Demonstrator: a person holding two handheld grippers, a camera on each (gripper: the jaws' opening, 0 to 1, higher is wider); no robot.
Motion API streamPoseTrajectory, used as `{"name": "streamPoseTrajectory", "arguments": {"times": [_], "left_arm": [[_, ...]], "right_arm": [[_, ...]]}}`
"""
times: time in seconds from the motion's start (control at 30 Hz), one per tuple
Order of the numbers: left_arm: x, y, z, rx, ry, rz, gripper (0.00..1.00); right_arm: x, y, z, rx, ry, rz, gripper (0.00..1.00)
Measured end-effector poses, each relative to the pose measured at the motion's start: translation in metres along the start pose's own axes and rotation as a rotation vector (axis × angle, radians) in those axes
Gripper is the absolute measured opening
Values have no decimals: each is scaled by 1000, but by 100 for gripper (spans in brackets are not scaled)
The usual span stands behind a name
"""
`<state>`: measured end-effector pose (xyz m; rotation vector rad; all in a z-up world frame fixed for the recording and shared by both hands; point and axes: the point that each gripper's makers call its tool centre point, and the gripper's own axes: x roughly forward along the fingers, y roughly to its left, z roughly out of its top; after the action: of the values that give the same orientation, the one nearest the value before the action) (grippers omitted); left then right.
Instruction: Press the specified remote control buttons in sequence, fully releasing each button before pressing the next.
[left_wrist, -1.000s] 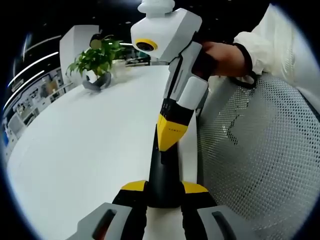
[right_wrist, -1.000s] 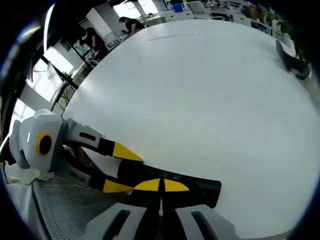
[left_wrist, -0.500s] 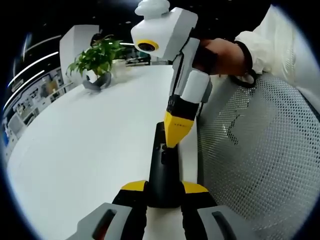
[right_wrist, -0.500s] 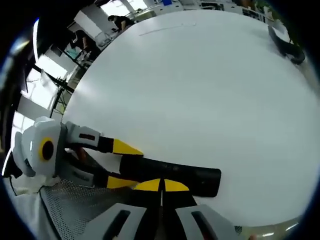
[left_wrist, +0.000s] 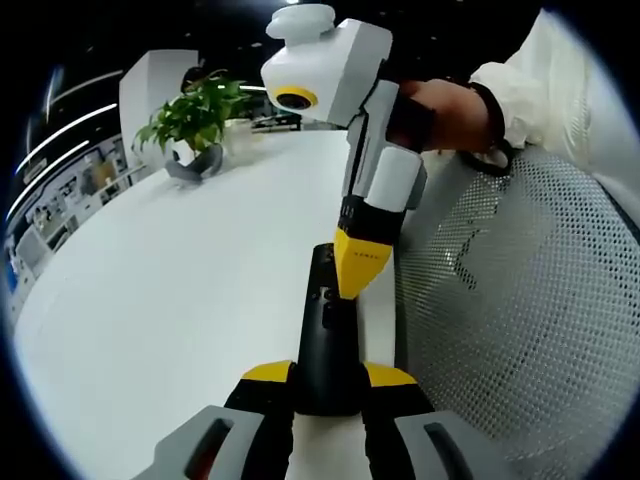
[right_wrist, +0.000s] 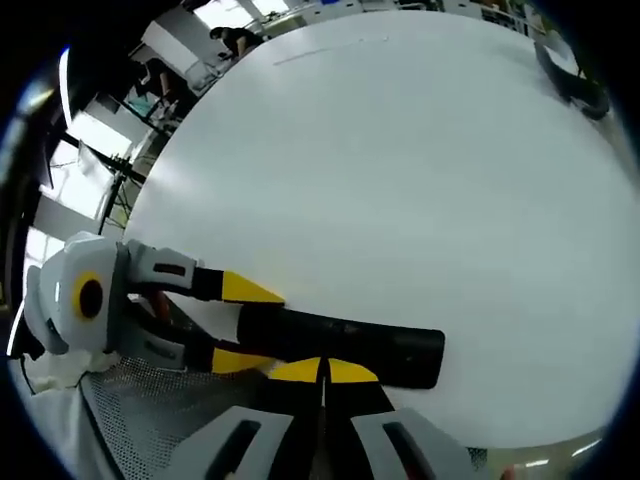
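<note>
A black remote control (left_wrist: 327, 340) lies lengthways on the white table (left_wrist: 180, 300). My left gripper (left_wrist: 328, 373) is shut on the remote's near end, one yellow jaw on each side. My right gripper (left_wrist: 356, 286) comes down from above, shut, with its yellow tip at the right edge of the remote's upper half; I cannot tell if it touches. Small buttons (left_wrist: 326, 298) show just left of that tip. In the right gripper view the remote (right_wrist: 350, 343) lies crosswise just past my right gripper (right_wrist: 322, 371), and my left gripper (right_wrist: 243, 325) holds the remote's left end.
A potted plant (left_wrist: 195, 125) stands at the table's far left. A white mesh chair (left_wrist: 520, 300) sits close beside the table's right edge. A hand (left_wrist: 450, 115) in a white sleeve holds the right gripper. The table (right_wrist: 400, 180) stretches wide beyond the remote.
My right gripper's tip has shifted from over the remote's middle to its right edge, uncovering the buttons. The left gripper and the remote have stayed put.
</note>
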<state>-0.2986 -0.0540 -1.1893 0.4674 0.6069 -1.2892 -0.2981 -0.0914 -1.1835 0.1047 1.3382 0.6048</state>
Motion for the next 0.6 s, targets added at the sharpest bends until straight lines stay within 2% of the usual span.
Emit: {"name": "streamPoseTrajectory", "arguments": {"times": [0.6], "left_arm": [[-3,0,-2,2,9,-4,25]], "right_arm": [[2,1,-3,-83,-10,-20,0]]}}
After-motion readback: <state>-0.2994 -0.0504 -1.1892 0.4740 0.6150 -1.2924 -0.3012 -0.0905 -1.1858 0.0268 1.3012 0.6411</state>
